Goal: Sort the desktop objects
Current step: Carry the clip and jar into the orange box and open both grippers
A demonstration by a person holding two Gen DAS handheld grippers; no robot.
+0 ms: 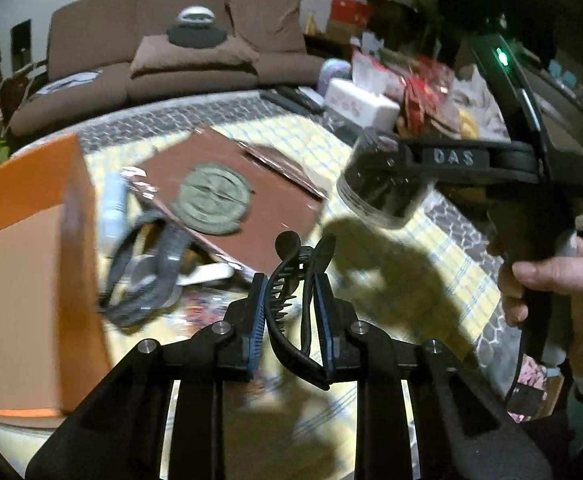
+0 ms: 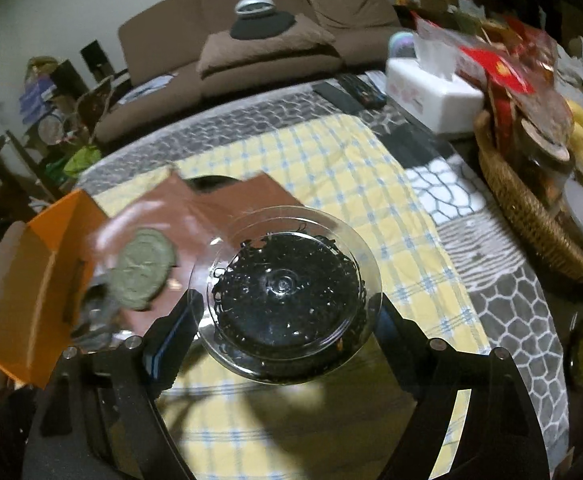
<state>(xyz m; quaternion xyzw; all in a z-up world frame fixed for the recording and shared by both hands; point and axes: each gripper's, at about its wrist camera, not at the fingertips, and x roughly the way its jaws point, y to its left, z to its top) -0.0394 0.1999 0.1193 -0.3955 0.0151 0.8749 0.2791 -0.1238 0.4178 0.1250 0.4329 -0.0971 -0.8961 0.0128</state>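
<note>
Orange box (image 2: 31, 280), brown sheet (image 1: 243, 184), yellow-and-blue checked cloth (image 2: 331, 168), black hair clip (image 1: 291, 280)

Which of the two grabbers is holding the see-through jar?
The right gripper holds the clear jar of dark bits; the left gripper pinches a black hair claw clip instead.

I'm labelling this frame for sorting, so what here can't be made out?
- Orange box interior: left wrist view, its wall hides it.
- Grey bands beside the box: motion-blurred, identity unclear.
- Clear jar contents: right wrist view, dark bits too small to name.
- Hair claw clip: lower end hidden between fingers.
</note>
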